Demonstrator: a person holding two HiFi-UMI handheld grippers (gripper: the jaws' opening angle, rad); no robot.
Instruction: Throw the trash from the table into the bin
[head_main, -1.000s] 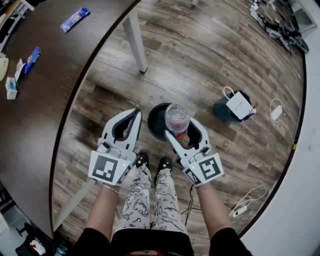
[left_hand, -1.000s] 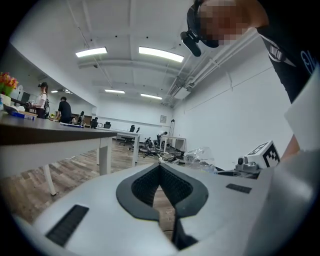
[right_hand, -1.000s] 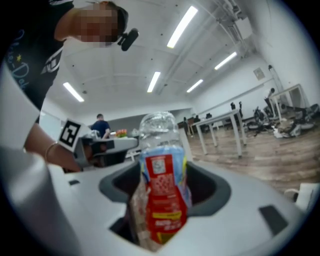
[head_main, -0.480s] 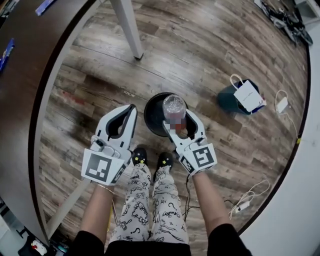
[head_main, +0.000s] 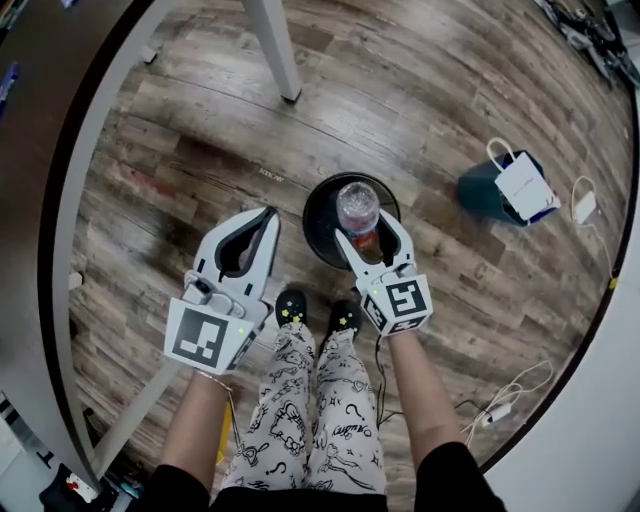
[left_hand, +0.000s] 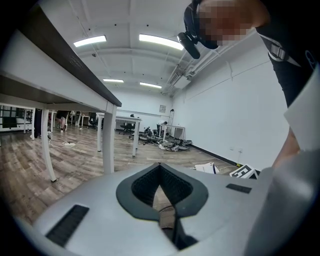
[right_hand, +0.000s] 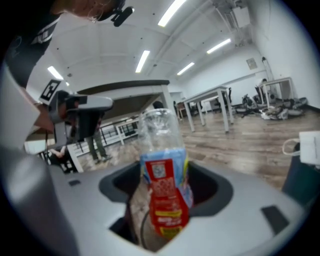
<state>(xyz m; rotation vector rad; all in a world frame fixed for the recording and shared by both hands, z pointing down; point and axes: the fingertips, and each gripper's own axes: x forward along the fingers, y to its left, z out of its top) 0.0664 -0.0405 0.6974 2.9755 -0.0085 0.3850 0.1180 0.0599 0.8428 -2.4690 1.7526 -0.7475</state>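
Right tongs (head_main: 368, 228): clenched on a clear plastic bottle (head_main: 357, 208) with a red and blue label. In the right gripper view the tongs (right_hand: 167, 182) have one jaw on each side of the bottle (right_hand: 162, 175), across the labelled part. The bottle's clear end points away from the person's hand.

Left tongs (head_main: 268, 215): clenched on nothing. In the left gripper view the tongs (left_hand: 160, 167) have their tips together, and only floor shows through the loop between the pads.

Location of the task item: in the head view the bottle sits over the open mouth of a round black bin (head_main: 316, 238), inside its outline. The bin stands on the wood floor (head_main: 420, 90), just ahead of the person's black shoes (head_main: 291, 305). Whether the bottle is above the rim or already below it cannot be told.

The left tongs are beside the bin, on its left, and clear of it.

Surroundings: the dark counter (head_main: 40, 150) curves along the left edge of the head view. One white leg (head_main: 275, 50) of it stands on the floor, well apart from the bin. To the right of the bin, well apart from it, a white paper bag (head_main: 525, 185) sits in a dark blue container (head_main: 480, 192). White cables (head_main: 505, 400) lie on the floor near the wall at the lower right.
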